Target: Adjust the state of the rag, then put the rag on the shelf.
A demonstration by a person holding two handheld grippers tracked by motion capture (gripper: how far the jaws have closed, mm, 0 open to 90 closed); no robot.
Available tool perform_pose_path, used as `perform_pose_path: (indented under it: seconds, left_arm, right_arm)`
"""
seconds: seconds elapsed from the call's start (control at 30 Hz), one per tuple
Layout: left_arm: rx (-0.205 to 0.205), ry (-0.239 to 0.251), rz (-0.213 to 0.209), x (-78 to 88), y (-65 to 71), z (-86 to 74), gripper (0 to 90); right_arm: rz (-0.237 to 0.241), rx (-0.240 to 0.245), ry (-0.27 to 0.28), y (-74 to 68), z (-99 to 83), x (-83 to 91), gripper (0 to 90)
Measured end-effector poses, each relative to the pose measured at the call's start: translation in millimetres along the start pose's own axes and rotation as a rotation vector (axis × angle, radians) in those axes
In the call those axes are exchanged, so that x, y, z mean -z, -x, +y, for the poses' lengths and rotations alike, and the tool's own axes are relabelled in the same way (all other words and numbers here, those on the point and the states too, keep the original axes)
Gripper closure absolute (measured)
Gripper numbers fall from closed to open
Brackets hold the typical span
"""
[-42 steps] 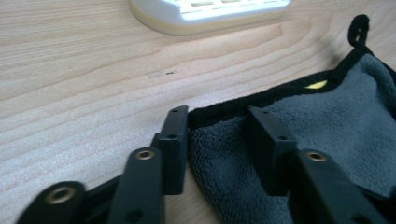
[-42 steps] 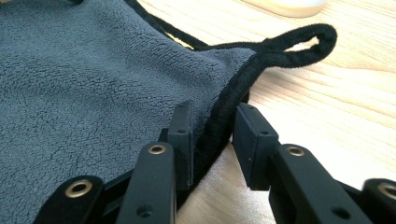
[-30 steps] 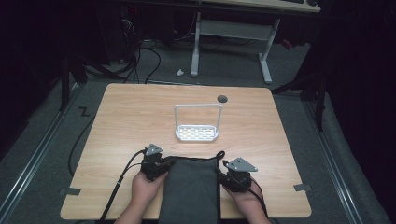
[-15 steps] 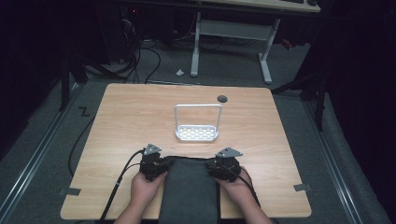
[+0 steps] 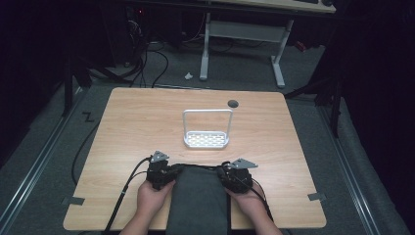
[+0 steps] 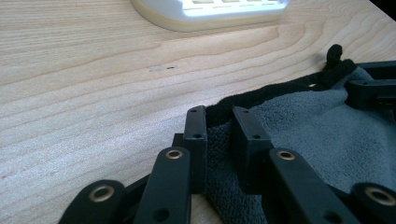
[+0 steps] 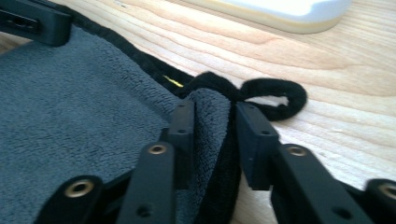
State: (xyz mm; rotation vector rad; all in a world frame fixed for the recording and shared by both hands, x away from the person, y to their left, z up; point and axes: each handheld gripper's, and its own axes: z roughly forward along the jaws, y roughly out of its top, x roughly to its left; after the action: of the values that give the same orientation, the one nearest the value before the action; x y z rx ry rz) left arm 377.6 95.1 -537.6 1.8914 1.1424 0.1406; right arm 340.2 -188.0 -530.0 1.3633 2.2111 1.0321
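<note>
A dark grey towel [image 5: 198, 200] lies at the near edge of the wooden table [image 5: 137, 127], between the person's two hands. My left gripper [image 5: 169, 174] is shut on the towel's far left corner; in the left gripper view the towel's [image 6: 317, 135] black hem is pinched between the jaws of this gripper [image 6: 219, 116]. My right gripper [image 5: 226, 177] has just been closing on the far right corner. In the right gripper view a fold of the towel [image 7: 84, 107] fills the gap of that gripper [image 7: 212, 109], beside a black hanging loop [image 7: 275, 95].
A white rack with a wire hoop [image 5: 206, 139] stands mid-table, just beyond the towel; its base shows at the top of both gripper views, rack [image 6: 210, 11] and rack [image 7: 280, 11]. A dark round grommet [image 5: 233, 103] sits near the far edge. Desk legs and cables lie on the floor behind.
My right gripper has moved left onto the towel's far right corner and closed on it. The left gripper and the towel have kept still.
</note>
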Motion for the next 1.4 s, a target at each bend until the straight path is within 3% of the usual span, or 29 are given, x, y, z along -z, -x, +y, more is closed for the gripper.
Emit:
perform_pose_path:
  seconds: [0.23,0.37,0.63,1.13,1.4]
  left_arm:
    - [-0.01,0.002,-0.004,0.7,0.5,-0.2,77.4]
    - [-0.027,0.033,-0.01,4.4,1.2,-0.6,78.0]
    - [-0.032,0.082,-0.007,12.9,5.1,1.0,80.5]
    - [-0.115,0.24,0.007,51.5,26.0,34.5,81.8]
    - [-0.116,0.315,0.004,68.5,38.1,55.9,82.0]
  right_arm:
    - [0.012,0.015,0.008,-2.0,-0.3,-0.2,78.6]
    - [0.0,0.044,0.044,-4.8,0.9,4.3,78.9]
    - [-0.008,0.037,0.122,-9.7,3.1,18.6,78.9]
    - [-0.045,0.073,0.28,-16.1,29.6,49.1,78.7]
    - [-0.059,0.084,0.35,-18.0,48.1,69.1,78.7]
